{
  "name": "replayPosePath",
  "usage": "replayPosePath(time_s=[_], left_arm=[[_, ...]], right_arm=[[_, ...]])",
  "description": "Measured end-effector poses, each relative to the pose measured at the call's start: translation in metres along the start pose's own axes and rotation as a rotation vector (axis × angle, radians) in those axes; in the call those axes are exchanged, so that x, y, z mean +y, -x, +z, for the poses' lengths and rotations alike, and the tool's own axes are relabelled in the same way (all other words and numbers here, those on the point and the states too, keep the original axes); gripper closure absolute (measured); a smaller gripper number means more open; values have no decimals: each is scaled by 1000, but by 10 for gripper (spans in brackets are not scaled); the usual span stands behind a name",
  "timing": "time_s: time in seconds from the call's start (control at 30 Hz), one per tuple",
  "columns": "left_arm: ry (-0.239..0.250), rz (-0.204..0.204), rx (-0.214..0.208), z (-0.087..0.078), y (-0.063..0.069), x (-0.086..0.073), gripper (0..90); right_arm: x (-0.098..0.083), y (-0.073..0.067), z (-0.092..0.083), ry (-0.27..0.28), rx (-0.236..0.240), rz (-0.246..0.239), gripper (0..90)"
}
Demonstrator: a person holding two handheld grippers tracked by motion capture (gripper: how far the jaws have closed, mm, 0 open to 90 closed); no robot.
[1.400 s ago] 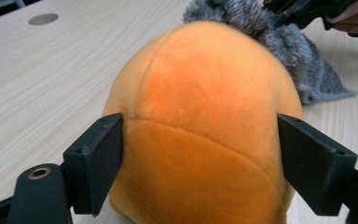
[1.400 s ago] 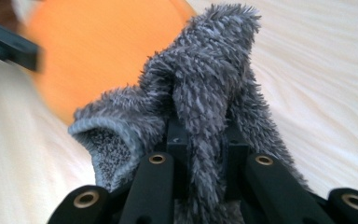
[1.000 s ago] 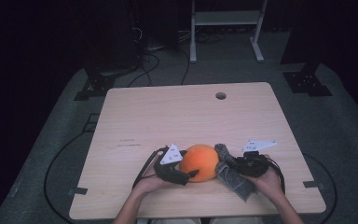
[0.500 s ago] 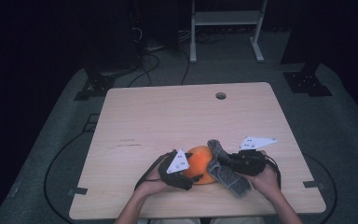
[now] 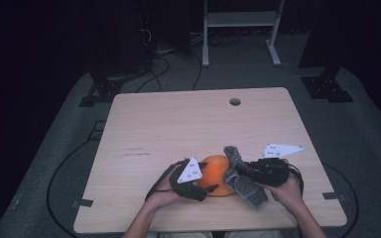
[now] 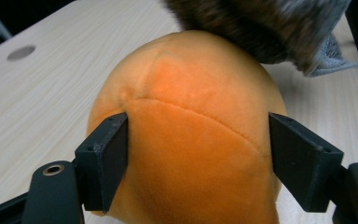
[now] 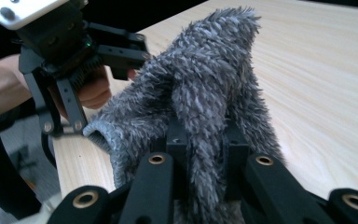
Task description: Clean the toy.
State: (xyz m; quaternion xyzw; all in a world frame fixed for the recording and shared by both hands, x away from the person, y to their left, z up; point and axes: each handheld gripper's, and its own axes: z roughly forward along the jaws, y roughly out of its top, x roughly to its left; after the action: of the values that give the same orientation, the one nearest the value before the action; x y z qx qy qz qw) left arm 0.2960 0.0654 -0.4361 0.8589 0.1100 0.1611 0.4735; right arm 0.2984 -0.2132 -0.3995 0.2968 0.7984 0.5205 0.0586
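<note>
The orange plush ball is sitting on the table near its front edge. The left gripper is closing its jaws around the ball's sides, pads touching. The right gripper, just beside the ball, is pinching the grey cloth tight and draping it over the ball.

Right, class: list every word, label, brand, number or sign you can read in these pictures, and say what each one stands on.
No readable text anywhere.
Faint dark marks on the table, left of centre in the high view: too small and blurred to read.
Small dark dots on the grey plates of the left gripper and the right gripper: markers, not letters.
The orange plush toy and the grey fuzzy cloth carry no label.
</note>
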Motion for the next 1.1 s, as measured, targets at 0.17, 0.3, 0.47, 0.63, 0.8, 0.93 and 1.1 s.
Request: replayPosePath(time_s=[0.17, 0.3, 0.47, 0.63, 0.8, 0.93, 1.1], left_arm=[[13, -75, -29, -4, -7, -1, 131], [40, -175, -51, -9, -18, -5, 109], [58, -170, -54, -7, -15, -8, 317], [63, -116, -43, -6, -8, 1, 362], [59, -66, -45, -6, -4, 6, 285], [23, -182, -56, -6, -13, 1, 142], [40, -198, -88, -4, -13, -4, 296]], right_arm=[[-6, -1, 20, -60, -27, -31, 773], [-11, 5, 14, -52, -33, -7, 773], [-16, 14, 7, -73, -68, 6, 772], [-2, 6, -6, -30, -66, -20, 774], [7, -10, 9, -62, -56, -90, 773], [-4, 1, 12, -66, -35, -37, 774], [-9, 7, 6, -76, -47, -28, 773]])
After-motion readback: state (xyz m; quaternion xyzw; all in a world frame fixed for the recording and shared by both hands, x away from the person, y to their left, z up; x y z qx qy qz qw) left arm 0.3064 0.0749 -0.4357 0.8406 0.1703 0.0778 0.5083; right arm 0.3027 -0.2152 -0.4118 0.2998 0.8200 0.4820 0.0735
